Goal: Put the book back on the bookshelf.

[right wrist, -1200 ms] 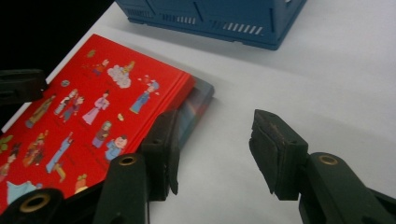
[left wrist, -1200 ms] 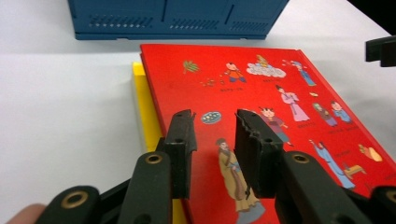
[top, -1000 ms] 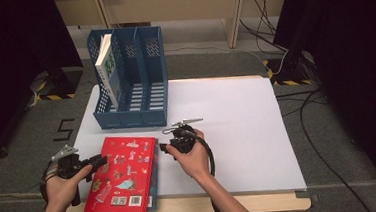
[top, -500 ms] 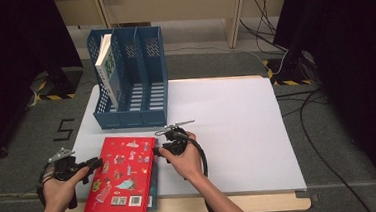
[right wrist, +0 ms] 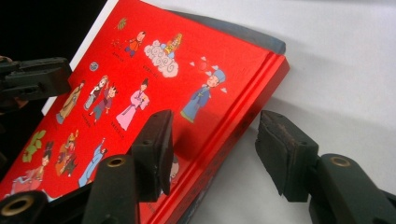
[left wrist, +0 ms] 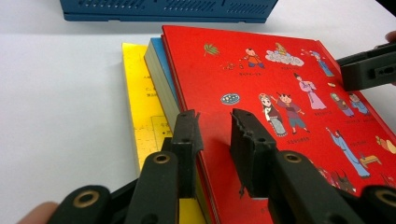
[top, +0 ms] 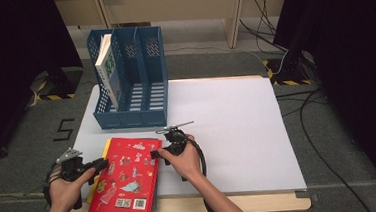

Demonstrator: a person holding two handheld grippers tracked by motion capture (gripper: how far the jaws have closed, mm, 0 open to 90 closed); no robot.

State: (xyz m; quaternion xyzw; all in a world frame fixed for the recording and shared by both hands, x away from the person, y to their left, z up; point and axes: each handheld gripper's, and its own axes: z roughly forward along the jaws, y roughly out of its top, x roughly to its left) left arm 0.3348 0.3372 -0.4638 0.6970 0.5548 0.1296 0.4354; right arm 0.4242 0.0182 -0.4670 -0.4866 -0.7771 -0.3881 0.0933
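Note:
A red picture book (top: 123, 178) lies on top of a blue book (left wrist: 159, 65) and a yellow one (left wrist: 137, 93) at the table's front left. My left gripper (top: 106, 164) points at the red book's left edge. Its jaws (left wrist: 215, 126) have just been closing and now stand narrowly apart over that edge, with red cover showing in the gap. My right gripper (top: 155, 154) is at the book's right edge. Its jaws (right wrist: 212, 140) have just been opening and straddle the red spine (right wrist: 243, 102) without touching it.
A blue three-slot file holder (top: 130, 90) stands at the back left of the white table (top: 227, 123), with one book (top: 107, 66) upright in its left slot. The stack's near end overhangs the table's front edge.
My right gripper has moved left and down to the red book's right edge, and its jaws have spread wider. The left hand has hardly moved.

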